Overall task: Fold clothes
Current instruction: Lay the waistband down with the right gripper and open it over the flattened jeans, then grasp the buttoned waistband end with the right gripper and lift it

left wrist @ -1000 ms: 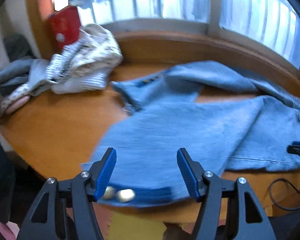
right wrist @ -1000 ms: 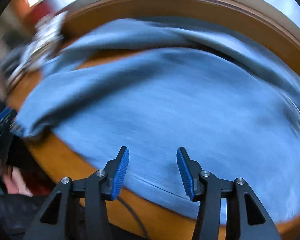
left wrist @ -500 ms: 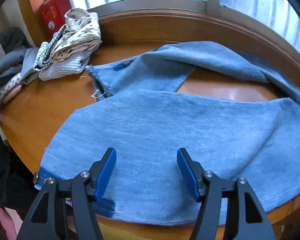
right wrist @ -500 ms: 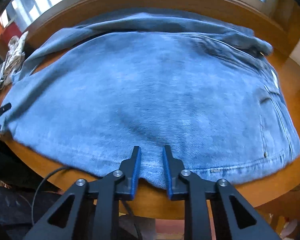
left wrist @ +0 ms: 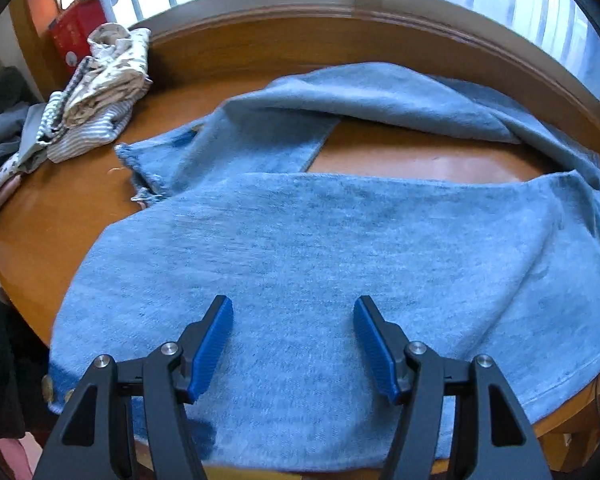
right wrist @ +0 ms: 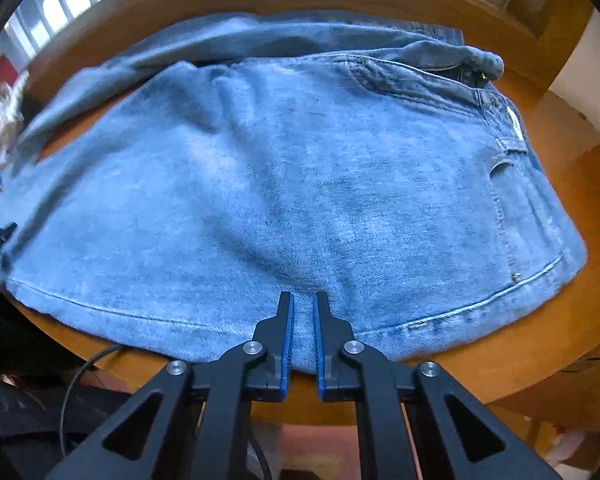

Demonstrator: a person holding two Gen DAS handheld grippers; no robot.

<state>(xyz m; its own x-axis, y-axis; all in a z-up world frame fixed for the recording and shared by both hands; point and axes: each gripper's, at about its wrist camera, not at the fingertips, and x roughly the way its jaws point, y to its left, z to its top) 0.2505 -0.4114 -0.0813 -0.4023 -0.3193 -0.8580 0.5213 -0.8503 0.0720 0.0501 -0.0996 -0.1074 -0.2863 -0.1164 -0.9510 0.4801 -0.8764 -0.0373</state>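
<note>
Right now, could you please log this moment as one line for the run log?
jeans: spread on table | left gripper: open above denim | right gripper: just closing, pinching near edge | fold: not started

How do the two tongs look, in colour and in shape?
Both the left tongs and the right tongs look alike: black angular frames with triangular cut-outs, round silver screws at the joints, and two fingers carrying ribbed blue pads. No sleeve or markings are visible.

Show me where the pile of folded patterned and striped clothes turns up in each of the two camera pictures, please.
Left wrist view: the pile of folded patterned and striped clothes lies upper left on the round wooden table, beyond the blue denim jeans.
Right wrist view: only a blurred sliver shows at the far left edge.
Shared landmark: the jeans spread across the table in both.
</note>
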